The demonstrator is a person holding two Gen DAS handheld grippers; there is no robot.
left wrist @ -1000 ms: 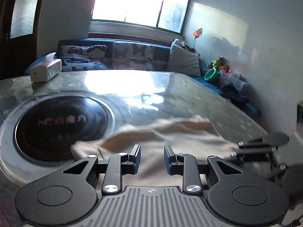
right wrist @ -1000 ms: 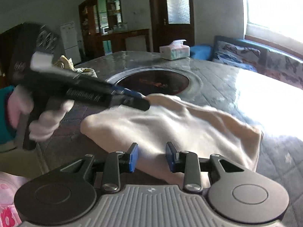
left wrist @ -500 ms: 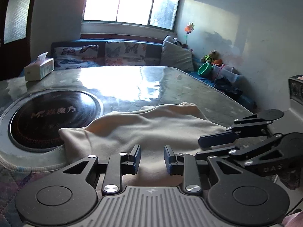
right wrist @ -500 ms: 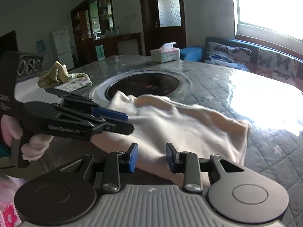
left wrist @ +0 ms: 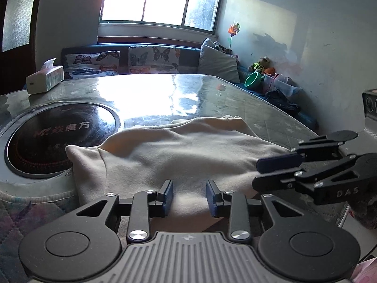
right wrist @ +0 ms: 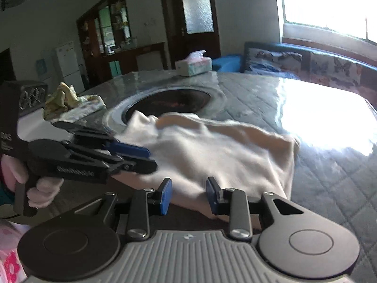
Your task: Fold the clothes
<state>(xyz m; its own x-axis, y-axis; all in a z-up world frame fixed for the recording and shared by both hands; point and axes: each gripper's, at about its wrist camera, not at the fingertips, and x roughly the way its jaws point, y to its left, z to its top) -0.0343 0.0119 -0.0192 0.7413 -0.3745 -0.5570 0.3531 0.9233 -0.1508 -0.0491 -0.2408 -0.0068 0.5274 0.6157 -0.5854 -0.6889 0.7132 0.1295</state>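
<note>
two grippers, left [left wrist: 189,197] fingers opening, right [right wrist: 188,195] fingers apart, over cream garment [left wrist: 179,155] on quilted table [right wrist: 329,176]

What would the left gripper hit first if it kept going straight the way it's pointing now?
Most likely the cream garment lying on the table: the left gripper, jaws opening with nothing pinched, points down at its near edge. Depth is hard to judge, but nothing else shows in that line.

Left gripper [left wrist: 189,197] opening over cream garment [left wrist: 179,155] (nothing pinched) on table [left wrist: 247,108].
</note>
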